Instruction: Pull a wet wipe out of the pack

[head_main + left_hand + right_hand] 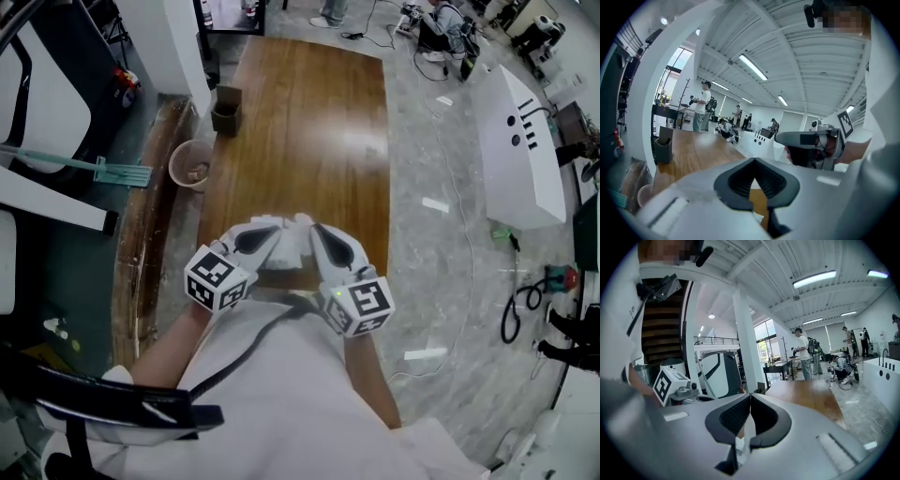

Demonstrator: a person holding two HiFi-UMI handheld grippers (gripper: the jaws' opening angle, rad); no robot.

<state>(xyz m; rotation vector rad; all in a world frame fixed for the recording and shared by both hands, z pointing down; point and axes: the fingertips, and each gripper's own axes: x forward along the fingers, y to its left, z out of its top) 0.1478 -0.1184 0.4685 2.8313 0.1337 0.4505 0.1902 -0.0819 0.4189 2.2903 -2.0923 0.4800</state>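
In the head view both grippers are held close together over the near end of the wooden table (309, 122), in front of the person's body. A white bundle (292, 236), the wet wipe pack as far as I can tell, sits between their tips. My left gripper (277, 228) is shut, its tips meeting (754, 159), with a sliver of white (755, 182) showing in the gap behind them. My right gripper (310, 228) is shut (750, 395) on a white wet wipe (740, 442), which runs between its pads and hangs crumpled below them.
A dark square holder (226, 109) stands at the table's far left edge. A round waste basket (191, 165) is on the floor beside it. A white machine (520, 141) and cables lie to the right. People stand at the far end (804, 355).
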